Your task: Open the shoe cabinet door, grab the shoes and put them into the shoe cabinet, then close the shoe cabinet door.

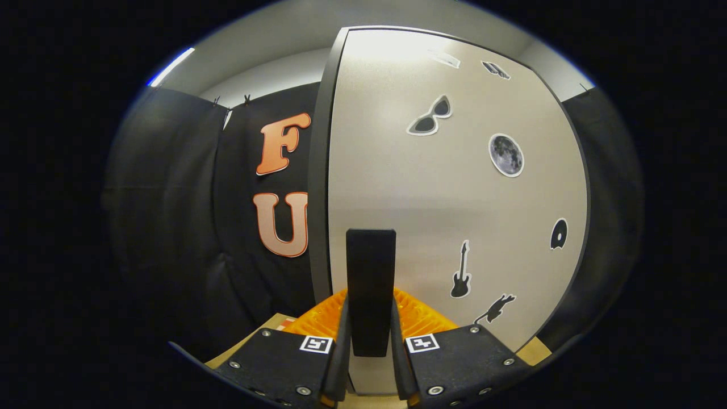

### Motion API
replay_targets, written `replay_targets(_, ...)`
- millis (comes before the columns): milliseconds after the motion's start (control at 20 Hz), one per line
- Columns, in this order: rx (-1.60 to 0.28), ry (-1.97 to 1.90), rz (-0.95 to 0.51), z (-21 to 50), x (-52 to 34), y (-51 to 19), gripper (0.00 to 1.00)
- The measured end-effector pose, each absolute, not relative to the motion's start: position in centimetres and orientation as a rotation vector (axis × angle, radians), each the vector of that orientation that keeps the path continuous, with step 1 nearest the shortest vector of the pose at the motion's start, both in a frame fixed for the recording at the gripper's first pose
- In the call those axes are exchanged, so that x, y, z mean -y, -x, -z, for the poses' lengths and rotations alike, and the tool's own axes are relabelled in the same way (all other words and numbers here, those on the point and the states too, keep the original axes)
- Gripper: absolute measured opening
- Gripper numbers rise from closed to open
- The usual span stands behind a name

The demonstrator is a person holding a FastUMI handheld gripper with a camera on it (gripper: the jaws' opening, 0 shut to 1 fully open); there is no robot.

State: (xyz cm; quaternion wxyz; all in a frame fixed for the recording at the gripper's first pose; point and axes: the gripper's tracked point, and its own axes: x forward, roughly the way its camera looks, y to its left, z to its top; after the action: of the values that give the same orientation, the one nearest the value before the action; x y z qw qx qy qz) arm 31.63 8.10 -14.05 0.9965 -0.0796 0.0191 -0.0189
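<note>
The shoe cabinet's pale door (443, 187) stands close in front of me, with a dark edge along its left side and stickers of sunglasses, a moon and a guitar on it. A tall black handle (370, 272) rises from the door just ahead. My gripper (370, 335) is shut on that handle, one finger pressing each side of its lower end. No shoes are in sight.
The booth's black cloth wall (187, 216) hangs to the left of the door and also to its right. A strip of tan floor or board (272, 326) shows below the door's left corner. A ceiling light (170, 67) glows above.
</note>
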Motion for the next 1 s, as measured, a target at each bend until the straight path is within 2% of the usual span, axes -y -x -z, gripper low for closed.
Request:
replay_targets(250, -0.053, 0.165, 0.029, 14.0, -8.1, -31.3, 0.25)
replay_targets(1000, -0.042, 0.165, 0.066, 13.1, -6.1, -24.7, 0.25)
